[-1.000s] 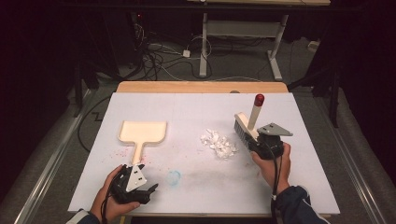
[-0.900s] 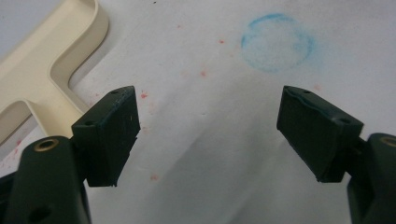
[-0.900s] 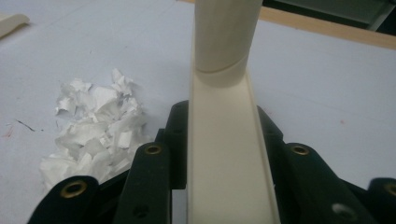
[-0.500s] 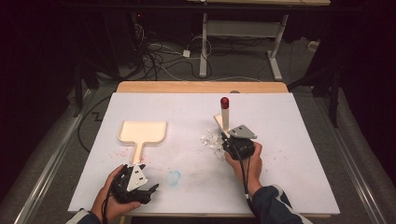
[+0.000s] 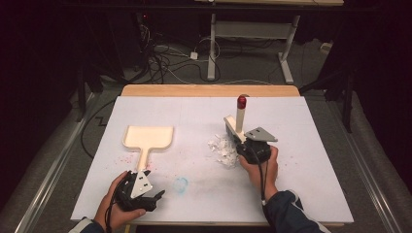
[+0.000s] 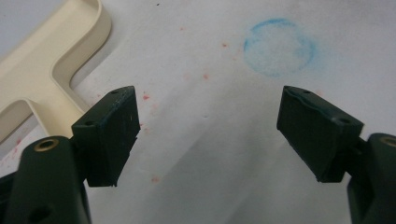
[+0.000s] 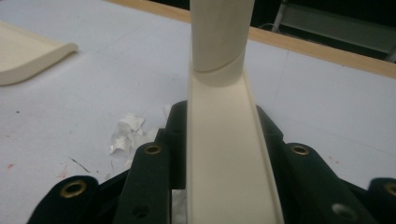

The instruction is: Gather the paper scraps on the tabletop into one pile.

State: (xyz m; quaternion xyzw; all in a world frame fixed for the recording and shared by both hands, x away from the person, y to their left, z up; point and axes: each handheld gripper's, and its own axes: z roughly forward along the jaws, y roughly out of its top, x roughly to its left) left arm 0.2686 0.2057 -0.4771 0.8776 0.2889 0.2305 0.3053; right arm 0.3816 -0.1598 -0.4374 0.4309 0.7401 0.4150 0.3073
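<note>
Flanking paper scraps [image 5: 222, 148]: brush [image 5: 238, 122], dustpan [image 5: 147, 138]

The brush [image 5: 238, 127] is cream with a red tip. The dustpan [image 5: 147, 138] is cream too. The paper bits [image 5: 222, 148] are white. The tabletop [image 5: 301, 126] is white with a light wood edge, small red specks and a pale blue ring [image 5: 180, 184]. Both claws are black, left [image 5: 154, 198] and right [image 5: 245, 148], each with a grey plate.

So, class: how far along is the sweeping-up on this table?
Done: the right gripper has the brush clamped. In hand: brush beside the paper scraps. Left: the left gripper is open, the dustpan lies untouched, scraps not yet in it.
</note>
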